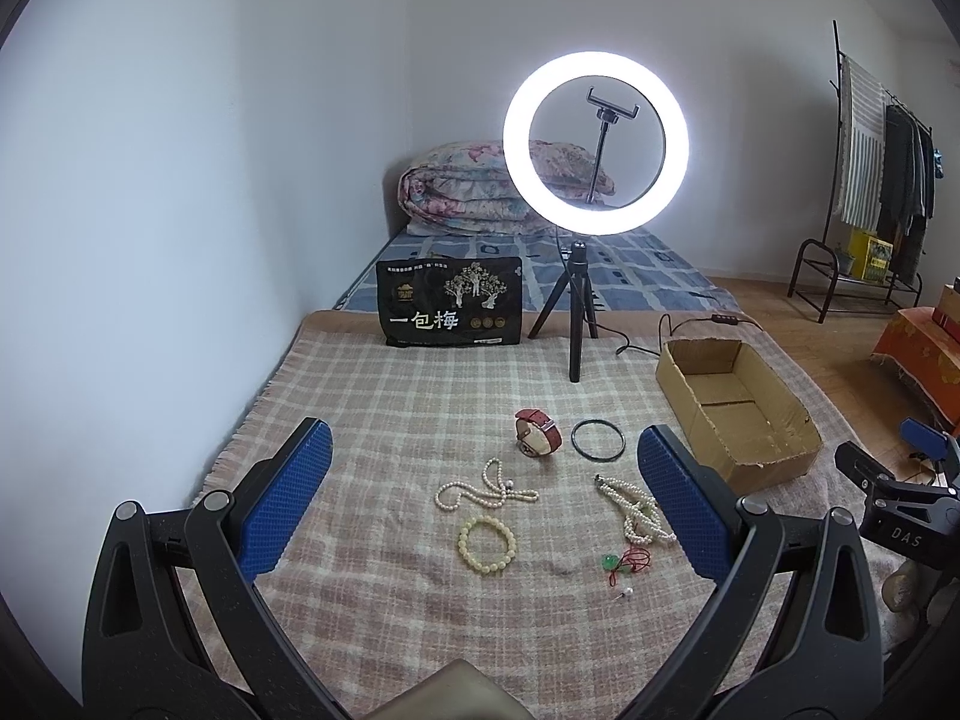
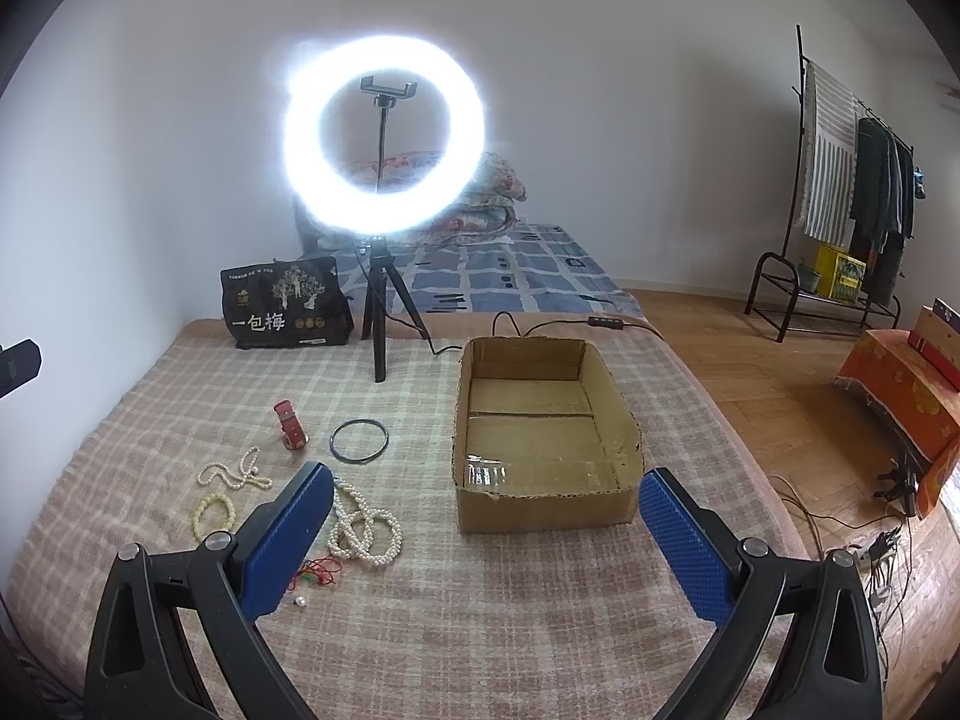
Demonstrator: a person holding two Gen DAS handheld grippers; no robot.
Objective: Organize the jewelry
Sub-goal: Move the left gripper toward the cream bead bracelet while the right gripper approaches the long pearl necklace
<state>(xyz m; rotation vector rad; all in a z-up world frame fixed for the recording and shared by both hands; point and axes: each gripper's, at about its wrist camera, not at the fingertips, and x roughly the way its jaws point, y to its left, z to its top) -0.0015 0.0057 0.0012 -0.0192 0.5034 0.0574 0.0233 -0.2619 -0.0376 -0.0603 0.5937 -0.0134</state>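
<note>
Both tools, left tool (image 1: 483,495) and right tool (image 2: 486,531), hang spread and empty over our bed (image 2: 480,630); jewelry lies scattered beside the seemingly empty cardboard box (image 2: 543,504), awaiting sorting.

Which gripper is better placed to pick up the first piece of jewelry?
Left, probably. The open left gripper frames the pearl necklace and the bead bracelet between its jaws, while the open right gripper faces the empty cardboard box.

The right hand-held gripper (image 2: 486,531) hangs wide open over the bed (image 2: 480,618); an empty cardboard box (image 2: 543,501) sits ahead; pearl necklaces (image 2: 363,531) lie left.
</note>
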